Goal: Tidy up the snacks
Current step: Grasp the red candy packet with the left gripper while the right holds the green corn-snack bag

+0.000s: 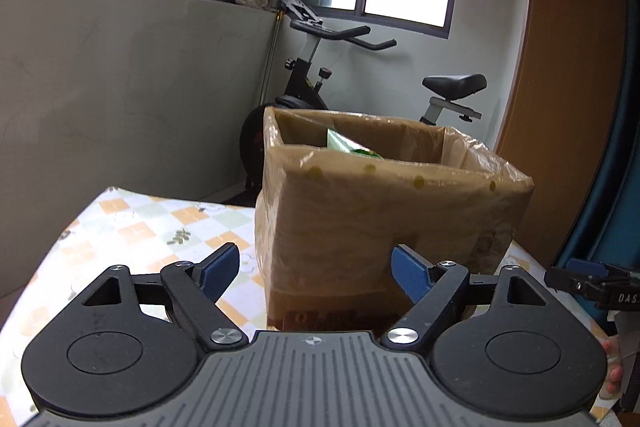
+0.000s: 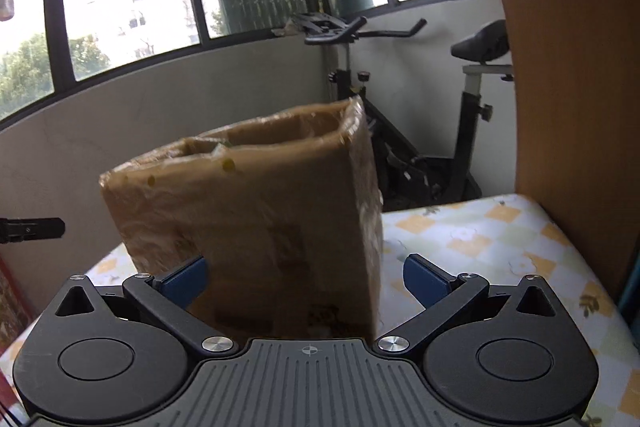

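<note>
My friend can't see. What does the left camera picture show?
A brown cardboard box stands on a checkered table, a green packet poking up inside. The open left gripper faces it, empty. An exercise bike stands behind.

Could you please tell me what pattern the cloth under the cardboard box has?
The cloth has orange, pale-green and white checks, clearest in the right wrist view.

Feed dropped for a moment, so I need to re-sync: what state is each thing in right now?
Left claw: open, empty, facing the box.
Right claw: open, empty, near the box.
Cardboard box: upright on the table, top open, wrapped in plastic film.
Green snack packet: inside the box, partly hidden.
Table: covered with a checked cloth.
</note>
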A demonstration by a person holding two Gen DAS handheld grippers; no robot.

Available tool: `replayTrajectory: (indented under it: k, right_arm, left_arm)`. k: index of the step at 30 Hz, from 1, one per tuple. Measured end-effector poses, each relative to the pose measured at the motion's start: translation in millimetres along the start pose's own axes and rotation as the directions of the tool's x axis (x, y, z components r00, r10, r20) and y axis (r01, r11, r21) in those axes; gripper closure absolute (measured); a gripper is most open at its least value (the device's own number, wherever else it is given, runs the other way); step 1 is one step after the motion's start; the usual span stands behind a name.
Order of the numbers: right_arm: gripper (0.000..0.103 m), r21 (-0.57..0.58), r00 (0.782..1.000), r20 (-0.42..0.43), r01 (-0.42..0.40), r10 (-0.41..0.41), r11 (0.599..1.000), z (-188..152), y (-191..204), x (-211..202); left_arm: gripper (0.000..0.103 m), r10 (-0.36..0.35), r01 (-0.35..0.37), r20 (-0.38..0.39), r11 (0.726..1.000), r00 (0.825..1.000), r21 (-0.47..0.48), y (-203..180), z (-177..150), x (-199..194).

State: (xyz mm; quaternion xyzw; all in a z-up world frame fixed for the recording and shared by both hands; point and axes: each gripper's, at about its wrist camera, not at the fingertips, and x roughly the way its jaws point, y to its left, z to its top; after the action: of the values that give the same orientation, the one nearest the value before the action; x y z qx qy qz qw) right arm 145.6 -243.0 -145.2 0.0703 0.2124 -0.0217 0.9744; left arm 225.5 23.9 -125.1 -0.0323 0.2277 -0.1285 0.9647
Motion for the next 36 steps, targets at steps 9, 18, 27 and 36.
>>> replayTrajectory:
  k: [9, 18, 27, 36]
  right_arm:
    - [0.000, 0.082, 0.987, -0.156, 0.044, -0.030, 0.996, -65.4, -7.3, 17.3]
    - [0.001, 0.145, 0.968, -0.252, 0.025, 0.013, 0.989, -84.1, -15.6, 44.3]
    - [0.021, 0.191, 0.974, -0.207, -0.049, 0.089, 0.980, -82.7, -24.0, 43.3]
    - [0.026, 0.171, 0.989, -0.130, -0.053, 0.076, 0.984, -75.8, -35.0, 50.6]
  left_arm:
    - [0.020, -0.009, 0.009, -0.063, 1.000, 0.998, -0.008, 1.3, -32.0, 16.6]
    - [0.020, -0.014, 0.012, -0.106, 1.000, 0.994, -0.013, 2.3, -51.2, 29.7]
    - [0.020, -0.012, 0.010, -0.136, 1.000, 0.991, -0.016, -0.9, -63.5, 41.3]
    - [0.020, 0.006, -0.018, -0.190, 0.998, 0.982, -0.057, 3.8, -75.6, 56.7]
